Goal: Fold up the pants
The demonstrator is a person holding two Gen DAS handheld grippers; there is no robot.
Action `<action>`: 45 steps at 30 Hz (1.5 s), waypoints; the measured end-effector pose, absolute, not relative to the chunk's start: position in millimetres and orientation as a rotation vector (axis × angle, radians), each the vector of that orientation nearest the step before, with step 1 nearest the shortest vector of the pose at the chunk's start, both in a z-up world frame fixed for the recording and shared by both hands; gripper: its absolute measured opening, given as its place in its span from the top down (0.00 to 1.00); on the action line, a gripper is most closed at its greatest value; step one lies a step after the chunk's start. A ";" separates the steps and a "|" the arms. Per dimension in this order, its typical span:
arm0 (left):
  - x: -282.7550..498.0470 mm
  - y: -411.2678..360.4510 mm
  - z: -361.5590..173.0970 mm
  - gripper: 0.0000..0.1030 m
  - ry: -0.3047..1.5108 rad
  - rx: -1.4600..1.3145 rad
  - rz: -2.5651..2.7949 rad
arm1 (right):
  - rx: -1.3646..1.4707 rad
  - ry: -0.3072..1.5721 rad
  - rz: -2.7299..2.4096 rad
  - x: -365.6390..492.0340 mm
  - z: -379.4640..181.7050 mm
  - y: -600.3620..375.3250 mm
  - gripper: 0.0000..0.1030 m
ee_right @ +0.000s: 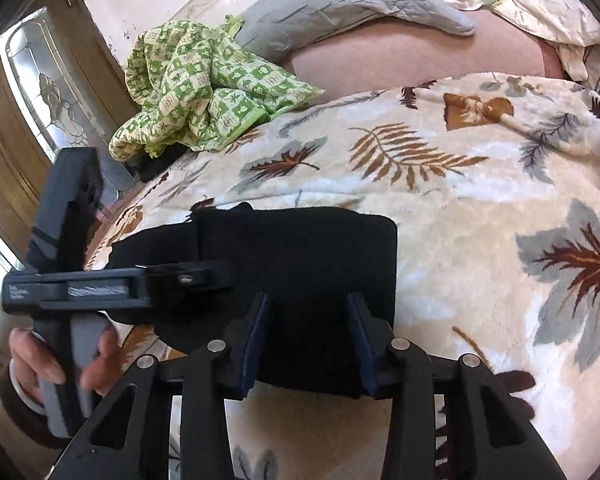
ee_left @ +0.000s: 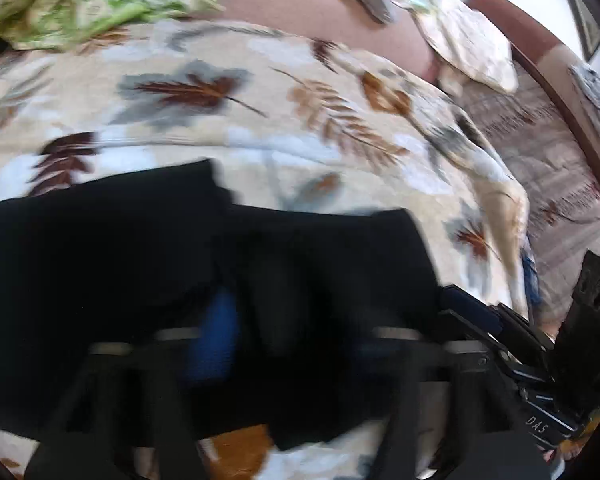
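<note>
Black pants (ee_right: 300, 248) lie folded into a compact block on the leaf-print blanket (ee_right: 480, 208). My right gripper (ee_right: 310, 340) straddles their near edge; its blue-padded fingers (ee_right: 256, 340) stand apart with the cloth between them. My left gripper (ee_right: 220, 274), held by a hand (ee_right: 52, 360), reaches in from the left, its jaws closed on the pants' left part. The left wrist view is blurred: the pants (ee_left: 100, 260) fill the lower half and drape over my left gripper (ee_left: 248, 316), leaving one blue pad (ee_left: 216, 332) showing. The right tool's body (ee_left: 532, 360) sits at the lower right.
A crumpled green checked cloth (ee_right: 204, 88) lies at the blanket's far left, a grey pillow (ee_right: 340, 4) behind it and a cream cloth (ee_right: 548, 4) at the far right. A wooden door with a glass pane (ee_right: 32, 80) stands to the left.
</note>
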State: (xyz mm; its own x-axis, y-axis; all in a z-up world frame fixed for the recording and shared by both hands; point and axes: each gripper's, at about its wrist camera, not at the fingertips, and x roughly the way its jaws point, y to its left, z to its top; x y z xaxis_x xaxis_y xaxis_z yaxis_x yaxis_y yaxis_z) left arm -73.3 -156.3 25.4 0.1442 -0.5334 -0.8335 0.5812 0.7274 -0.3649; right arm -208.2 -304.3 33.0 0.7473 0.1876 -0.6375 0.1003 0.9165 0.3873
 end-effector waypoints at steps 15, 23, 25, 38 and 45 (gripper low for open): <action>-60.6 -133.9 22.3 0.85 1.150 0.056 -0.700 | 0.351 0.768 0.060 -167.3 25.0 -283.7 0.61; -64.2 -114.3 47.6 0.50 1.038 0.041 -0.642 | 0.339 0.738 0.024 -179.0 54.0 -283.4 0.58; -64.2 -107.4 51.1 0.50 1.027 0.037 -0.620 | 0.341 0.751 0.019 -178.2 55.8 -280.0 0.58; -83.8 -67.5 65.2 0.35 0.921 0.079 -0.491 | 0.249 0.823 0.038 -159.7 43.6 -230.1 0.54; -85.9 -52.4 61.4 0.32 0.910 0.060 -0.470 | 0.285 0.785 -0.012 -169.0 53.7 -238.8 0.51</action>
State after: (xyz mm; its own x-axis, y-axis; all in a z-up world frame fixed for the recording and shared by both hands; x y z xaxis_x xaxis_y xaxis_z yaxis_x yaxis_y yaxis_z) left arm -85.9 -52.4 61.4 0.5199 -0.3670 -0.7714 0.4167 0.8972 -0.1460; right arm -169.0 -238.8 53.7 0.7092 0.0948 -0.6986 0.1166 0.9615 0.2488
